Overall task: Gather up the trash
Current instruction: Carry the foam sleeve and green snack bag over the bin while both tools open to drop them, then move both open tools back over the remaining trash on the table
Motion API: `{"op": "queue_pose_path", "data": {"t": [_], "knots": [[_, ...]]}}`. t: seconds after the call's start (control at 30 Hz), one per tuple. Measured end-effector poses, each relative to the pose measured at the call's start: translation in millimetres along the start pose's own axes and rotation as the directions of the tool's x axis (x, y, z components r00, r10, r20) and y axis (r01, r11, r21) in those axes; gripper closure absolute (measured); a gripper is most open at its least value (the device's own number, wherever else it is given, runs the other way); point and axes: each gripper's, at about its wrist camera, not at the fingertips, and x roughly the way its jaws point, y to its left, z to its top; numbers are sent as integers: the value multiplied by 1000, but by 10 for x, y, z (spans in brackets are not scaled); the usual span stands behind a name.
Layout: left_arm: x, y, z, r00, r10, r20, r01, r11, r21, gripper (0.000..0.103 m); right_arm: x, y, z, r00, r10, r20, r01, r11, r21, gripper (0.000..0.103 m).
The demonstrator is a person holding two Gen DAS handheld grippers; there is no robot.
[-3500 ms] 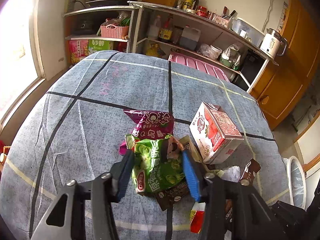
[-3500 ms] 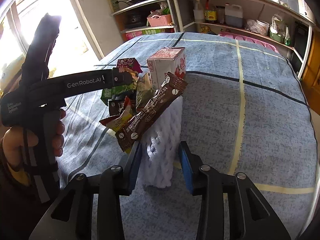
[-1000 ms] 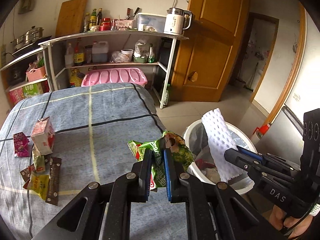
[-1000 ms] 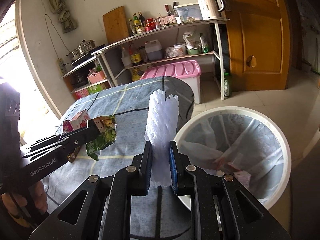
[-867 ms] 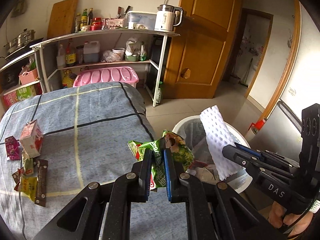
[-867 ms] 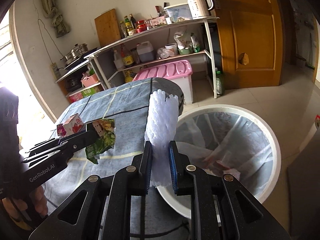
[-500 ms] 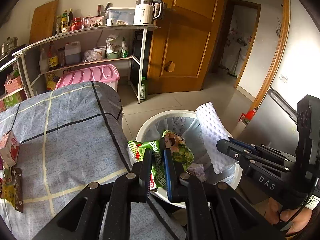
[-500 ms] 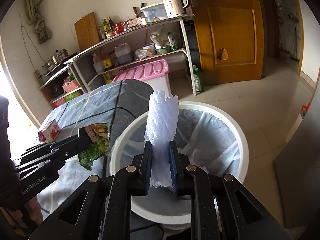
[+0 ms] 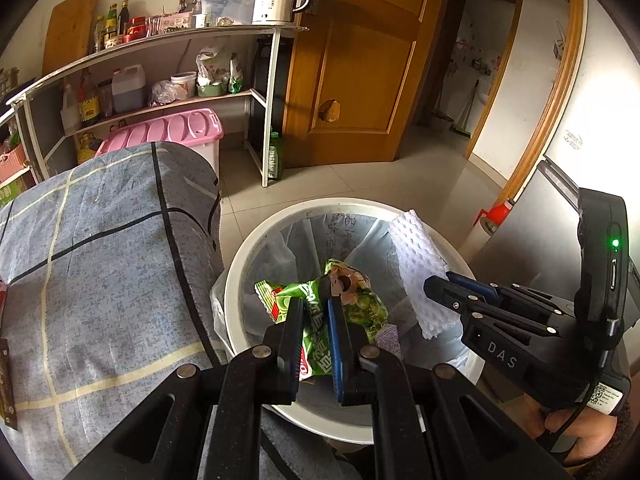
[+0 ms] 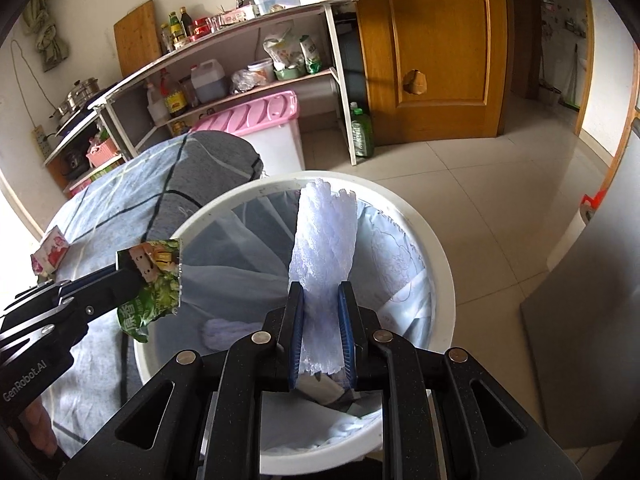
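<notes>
My left gripper [image 9: 317, 308] is shut on a green snack wrapper [image 9: 356, 300], held over the white trash bin [image 9: 240, 280] lined with a clear bag. My right gripper [image 10: 320, 300] is shut on a white foam net sleeve [image 10: 324, 240], which stands upright above the same bin [image 10: 440, 280]. In the right wrist view the left gripper [image 10: 132, 276] reaches in from the left with the wrapper [image 10: 156, 280] hanging at the bin's left rim. The left wrist view shows the right gripper [image 9: 440, 284] coming in from the right with the foam sleeve [image 9: 416, 260]. Some trash lies in the bin's bottom.
The table with a grey-blue checked cloth [image 9: 100, 260] sits left of the bin, with a red-and-white carton [image 10: 50, 254] on it. Behind stand a shelf with bottles [image 9: 120, 92], a pink-lidded box [image 9: 168, 132], a wooden door [image 9: 360, 60] and tiled floor [image 10: 500, 200].
Both grippers have swung from over the table edge to above the bin and come lower, each keeping its grip on its piece of trash.
</notes>
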Motion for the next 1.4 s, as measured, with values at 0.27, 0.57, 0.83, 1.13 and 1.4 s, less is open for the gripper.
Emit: {"op": "queue_pose_path", "data": {"t": [0.27, 0.57, 0.83, 1.13, 1.4], "knots": [[148, 8, 7, 999, -4, -34, 3, 1000, -11, 81, 123, -68, -23, 999, -29, -21, 29, 1000, 12, 75], [120, 64, -6, 1000, 8, -29, -9, 1000, -22, 66, 105, -93, -48, 999, -28, -23, 29, 999, 36, 65], [-69, 186, -26, 1000, 29, 3, -29, 999, -36, 60, 3, 49, -69, 1000, -10, -6, 10, 1000, 30, 60], [-368, 415, -96, 998, 55, 40, -52, 996, -76, 60, -144, 320, -56, 999, 27, 23, -27, 1000, 9, 60], [-673, 751, -208, 992, 100, 80, -89, 988, -128, 60, -255, 731, -35, 995, 87, 48, -84, 995, -49, 60]]}}
